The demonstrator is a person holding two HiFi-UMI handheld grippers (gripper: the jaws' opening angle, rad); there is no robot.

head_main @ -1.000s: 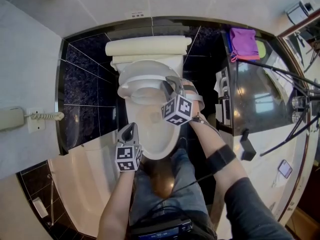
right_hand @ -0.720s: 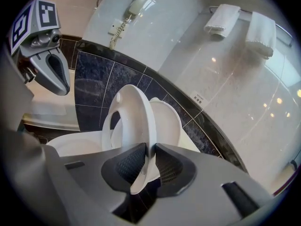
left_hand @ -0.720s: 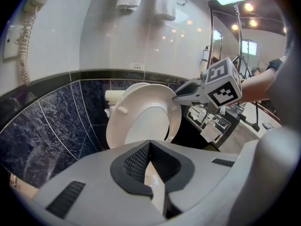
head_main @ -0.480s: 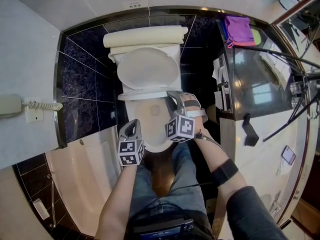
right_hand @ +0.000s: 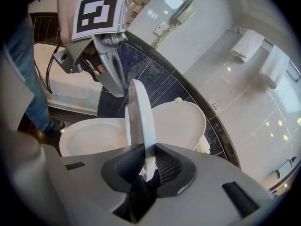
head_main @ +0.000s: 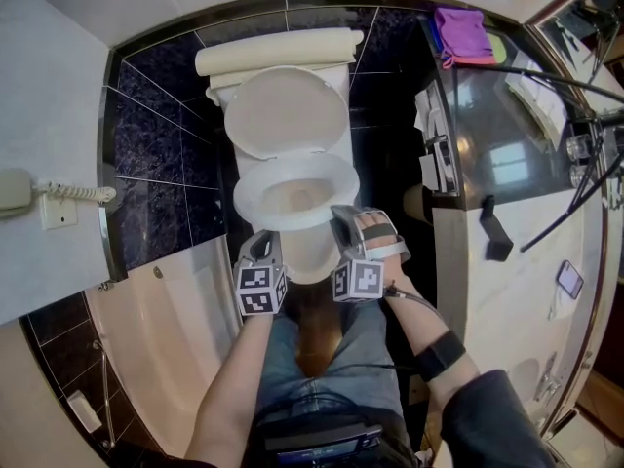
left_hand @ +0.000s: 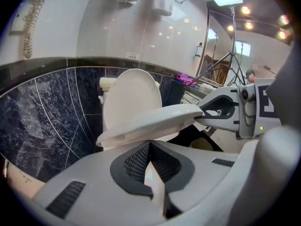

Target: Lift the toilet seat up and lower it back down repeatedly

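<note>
Pinching the toilet seat point(right_hand: 141, 121) edge between right gripper point(right_hand: 148, 168) pads, seat tilted above the bowl point(right_hand: 89, 135); left gripper point(left_hand: 150, 166) alongside, jaws pressed together, empty. Farther ahead, upright lid point(head_main: 286, 112) against dark marbled tiles point(head_main: 156, 135); bathtub point(head_main: 166, 330) off left.

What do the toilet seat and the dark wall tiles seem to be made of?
Toilet seat: likely plastic, glossy white; thin, smooth rim with soft highlights. Wall tiles: polished stone or stone-look ceramic; dark blue with white veins, grout lines.
</note>
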